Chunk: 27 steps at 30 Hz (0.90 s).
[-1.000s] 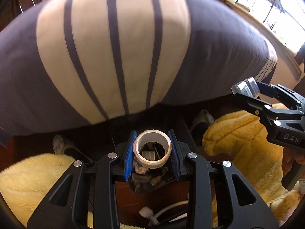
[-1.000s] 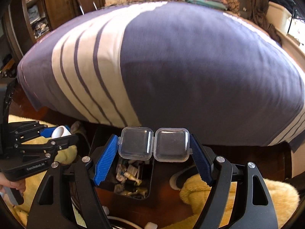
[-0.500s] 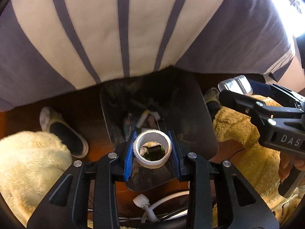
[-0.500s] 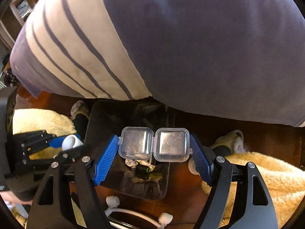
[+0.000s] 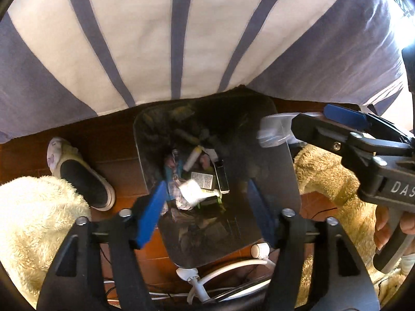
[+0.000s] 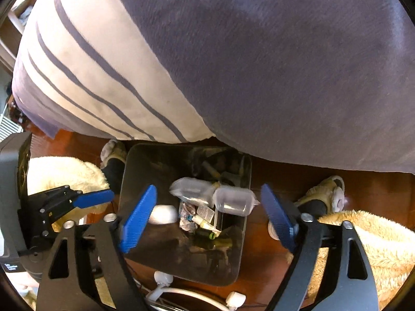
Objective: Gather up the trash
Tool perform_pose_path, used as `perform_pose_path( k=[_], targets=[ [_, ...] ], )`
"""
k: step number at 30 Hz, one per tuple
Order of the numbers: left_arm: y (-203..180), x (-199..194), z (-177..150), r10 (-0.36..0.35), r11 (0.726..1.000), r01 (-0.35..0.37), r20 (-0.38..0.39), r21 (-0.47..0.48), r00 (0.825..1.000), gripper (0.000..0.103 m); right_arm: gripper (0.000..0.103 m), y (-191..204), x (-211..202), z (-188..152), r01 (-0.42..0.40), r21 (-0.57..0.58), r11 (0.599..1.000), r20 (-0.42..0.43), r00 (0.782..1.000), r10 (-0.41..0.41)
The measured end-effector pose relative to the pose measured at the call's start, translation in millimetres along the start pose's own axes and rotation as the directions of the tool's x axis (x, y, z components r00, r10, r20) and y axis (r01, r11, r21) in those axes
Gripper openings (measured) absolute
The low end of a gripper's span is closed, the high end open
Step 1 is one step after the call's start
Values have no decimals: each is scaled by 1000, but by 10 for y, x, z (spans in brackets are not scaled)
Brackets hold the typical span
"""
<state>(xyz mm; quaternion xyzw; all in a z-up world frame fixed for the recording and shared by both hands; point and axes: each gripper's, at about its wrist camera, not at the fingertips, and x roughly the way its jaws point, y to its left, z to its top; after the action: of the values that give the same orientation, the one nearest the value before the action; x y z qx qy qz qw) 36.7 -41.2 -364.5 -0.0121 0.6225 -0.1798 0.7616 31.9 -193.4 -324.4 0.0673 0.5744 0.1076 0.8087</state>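
Two views. Left wrist: left gripper (image 5: pixel 205 207), jaws spread and empty, above the dark, glossy, rounded-square bin (image 5: pixel 282 181) of crumpled wrappers. Right wrist: right gripper (image 6: pixel 208 215), jaws released; the clear, hinged plastic case (image 6: pixel 233 201) hangs blurred over the bin (image 6: pixel 135 178), a white ring (image 6: pixel 164 214) beside it.

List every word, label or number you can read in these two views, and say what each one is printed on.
"DAS": white letters on the body of the right tool, cut off at the edge of the left wrist view.
White label on the body of the left tool, right wrist view: too small to read.
Printed packet in the trash bin: text too blurred to read.
Nothing else legible.
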Motion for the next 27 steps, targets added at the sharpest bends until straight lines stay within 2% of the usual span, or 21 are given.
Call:
perform_pose_path(
  k=[3, 9, 13, 17, 20, 23, 24, 27],
  targets=[
    [-26, -93, -2, 14, 1000, -15, 23, 11, 1000, 68, 86, -7, -98, 16, 2, 8, 1000, 29, 1000, -2],
    [-95, -464, -16, 46, 999, -49, 110, 23, 993, 85, 97, -22, -496, 30, 55, 4, 998, 134, 989, -55],
    [-104, -827, -7, 59, 998, -63, 201, 14, 978, 95, 100, -51, -815, 38, 110, 8, 994, 221, 969, -109],
    [-126, -1229, 43, 74, 997, -81, 297, 12, 952, 95, 100, -68, -1177, 62, 166, 15, 986, 310, 937, -162],
    [-172, -1586, 97, 92, 995, -101, 382, 5, 920, 95, 100, -63, -1505, 105, 213, 35, 976, 387, 898, -210],
    [-230, -1981, 163, 100, 994, -113, 467, 1, 879, 95, 100, -11, -1941, 150, 289, 53, 956, 493, 825, -277],
    [-269, -2165, 190, 105, 992, -125, 507, 4, 855, 95, 100, 9, -2051, 164, 311, 57, 949, 517, 804, -295],
    [-360, -2531, 239, 117, 988, -152, 585, 11, 803, 95, 100, 59, -2420, 206, 352, 79, 932, 594, 735, -328]
  ],
)
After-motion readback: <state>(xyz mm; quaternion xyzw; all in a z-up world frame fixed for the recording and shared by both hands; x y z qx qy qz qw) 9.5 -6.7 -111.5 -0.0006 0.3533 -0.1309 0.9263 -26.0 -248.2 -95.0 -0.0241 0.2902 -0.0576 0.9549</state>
